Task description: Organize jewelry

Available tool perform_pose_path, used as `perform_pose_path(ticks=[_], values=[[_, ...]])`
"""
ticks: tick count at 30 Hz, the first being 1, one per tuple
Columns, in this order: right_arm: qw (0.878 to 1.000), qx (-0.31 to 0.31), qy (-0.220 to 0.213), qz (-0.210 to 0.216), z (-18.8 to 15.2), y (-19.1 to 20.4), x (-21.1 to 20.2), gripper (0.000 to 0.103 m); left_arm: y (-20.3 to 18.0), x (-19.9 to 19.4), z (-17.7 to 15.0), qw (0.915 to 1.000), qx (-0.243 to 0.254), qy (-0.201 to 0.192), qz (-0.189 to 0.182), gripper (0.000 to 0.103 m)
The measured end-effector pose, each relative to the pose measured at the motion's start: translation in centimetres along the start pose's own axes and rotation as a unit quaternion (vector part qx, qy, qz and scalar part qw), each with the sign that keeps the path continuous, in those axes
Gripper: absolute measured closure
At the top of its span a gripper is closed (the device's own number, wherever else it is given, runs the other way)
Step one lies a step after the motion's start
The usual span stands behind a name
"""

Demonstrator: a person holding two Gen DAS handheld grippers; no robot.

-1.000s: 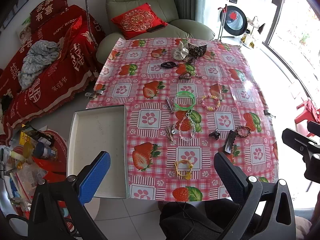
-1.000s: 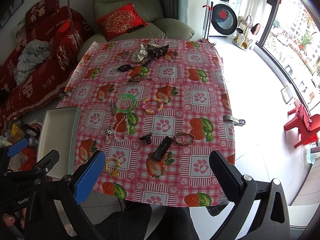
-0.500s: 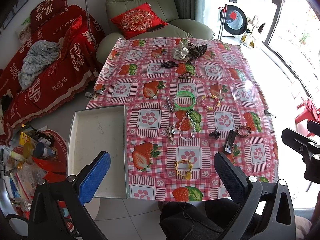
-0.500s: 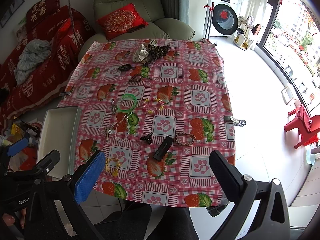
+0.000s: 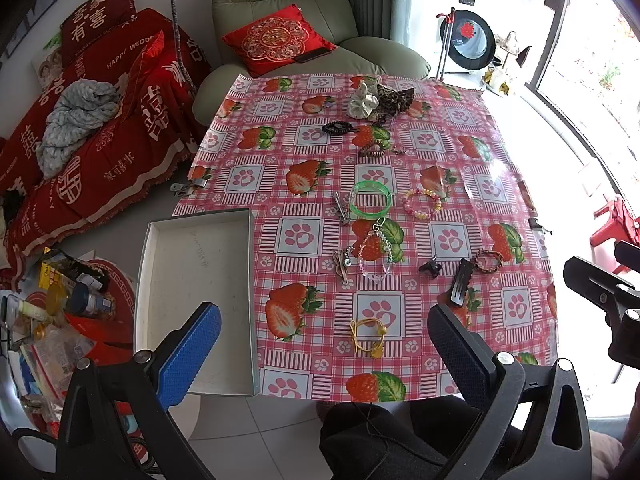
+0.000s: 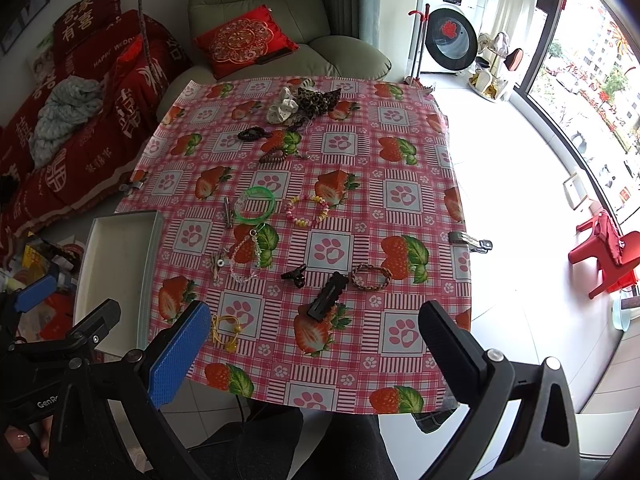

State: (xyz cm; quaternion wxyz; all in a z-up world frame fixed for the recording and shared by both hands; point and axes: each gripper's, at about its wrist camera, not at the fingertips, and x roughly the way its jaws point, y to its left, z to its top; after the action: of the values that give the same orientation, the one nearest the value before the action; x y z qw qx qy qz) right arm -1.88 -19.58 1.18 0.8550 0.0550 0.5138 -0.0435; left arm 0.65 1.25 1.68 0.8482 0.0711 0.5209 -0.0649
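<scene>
Jewelry lies scattered on a table with a pink strawberry cloth (image 5: 400, 152). A green bangle (image 5: 371, 199), a pastel bead bracelet (image 5: 422, 203), a clear bead chain (image 5: 376, 256), a brown braided bracelet (image 5: 488, 260), a black hair clip (image 5: 460, 282) and a yellow cord (image 5: 368, 336) show. An empty white tray (image 5: 196, 280) sits at the table's left edge. My left gripper (image 5: 324, 354) and right gripper (image 6: 314, 350) are open and empty, held above the near edge.
Scrunchies (image 6: 304, 102) and dark hair ties (image 6: 254, 134) lie at the far side. A green armchair (image 5: 288, 24) stands behind the table, a red-covered sofa (image 5: 80, 120) on the left. Clutter (image 5: 60, 320) sits on the floor on the left. A red stool (image 6: 604, 256) stands at right.
</scene>
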Motion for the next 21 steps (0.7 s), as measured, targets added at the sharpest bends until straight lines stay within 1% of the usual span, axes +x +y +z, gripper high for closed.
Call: perform_pose_path(ticks=[10,13,17,21], values=[[1.000,0.000,0.000,-0.001,-0.1,-0.1,0.0,0.000,-0.1,0.1,0.0,1.0000,-0.001,0.000,0.000,0.000],[1.000,0.001,-0.001,-0.001,-0.1,-0.1,0.0,0.000,0.2,0.2,-0.1,1.0000,-0.004,0.003,-0.005,0.000],[1.000,0.007,0.002,0.000,-0.1,-0.1,0.1,0.000,1.1,1.1,-0.3,0.9998,-0.010,0.014,-0.009,0.000],[1.000,0.022,0.013,-0.002,-0.6,0.0,0.7,0.000,2.3,2.9,-0.6,0.9993,-0.019,0.032,-0.009,0.000]])
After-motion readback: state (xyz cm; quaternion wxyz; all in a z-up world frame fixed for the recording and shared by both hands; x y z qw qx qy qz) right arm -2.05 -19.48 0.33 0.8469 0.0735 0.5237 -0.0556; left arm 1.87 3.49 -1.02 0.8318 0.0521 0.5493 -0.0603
